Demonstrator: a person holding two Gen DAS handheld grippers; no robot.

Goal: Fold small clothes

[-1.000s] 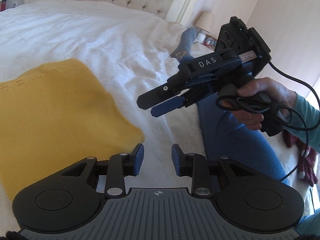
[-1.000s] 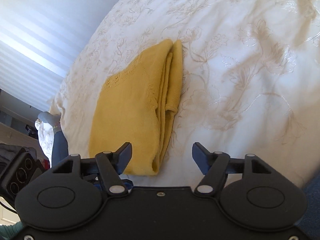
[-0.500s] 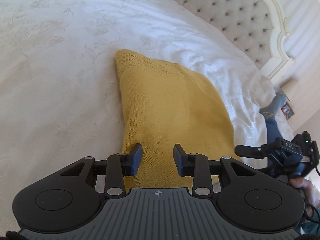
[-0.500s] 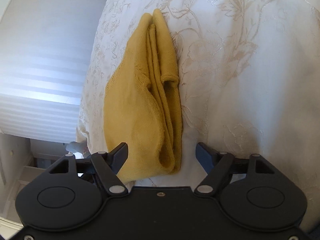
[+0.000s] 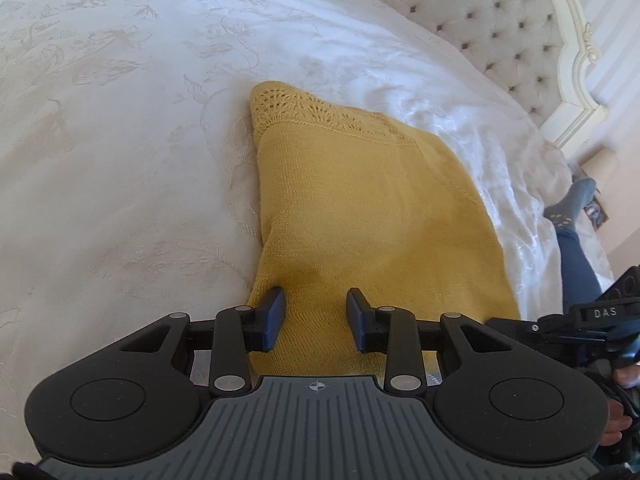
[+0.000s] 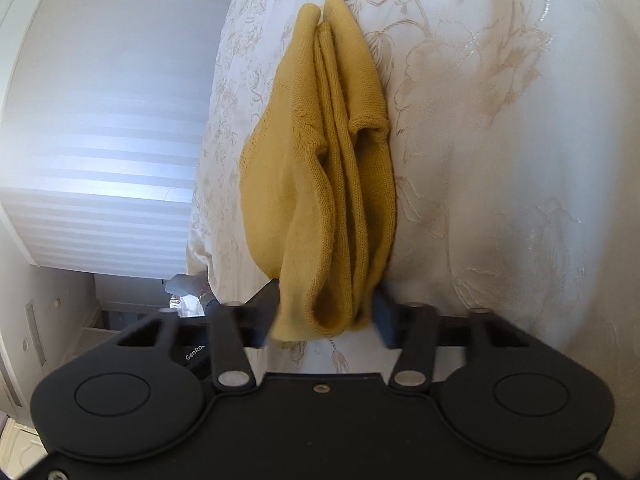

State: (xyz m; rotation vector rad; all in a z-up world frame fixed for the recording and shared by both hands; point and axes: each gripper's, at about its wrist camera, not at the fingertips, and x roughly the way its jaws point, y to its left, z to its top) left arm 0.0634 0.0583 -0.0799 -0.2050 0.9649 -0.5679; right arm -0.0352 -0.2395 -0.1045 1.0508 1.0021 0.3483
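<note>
A mustard-yellow knitted garment [image 5: 360, 208] lies folded on the white bed cover [image 5: 120, 160], its lacy hem at the far end. My left gripper [image 5: 316, 320] hovers low over the near end of the knit, open, with flat fabric showing in the narrow gap and nothing pinched. In the right wrist view the garment [image 6: 320, 160] shows its stacked folded layers edge-on. My right gripper [image 6: 326, 312] has its jaws closing on the near end of those layers, and the bunched fabric is squeezed between the pads. The right tool's black body [image 5: 600, 314] pokes in at the left view's right edge.
The embroidered cover [image 6: 500, 160] spreads wide around the garment. A tufted headboard [image 5: 500, 20] stands at the far end. A person's leg in blue jeans with a grey sock [image 5: 576, 240] hangs by the bed's right edge. Window blinds [image 6: 100, 140] lie beyond the bed.
The left gripper swung from facing the raised right tool to over the garment's near end. The right gripper came down, and its wide jaws closed on the folded edge.
</note>
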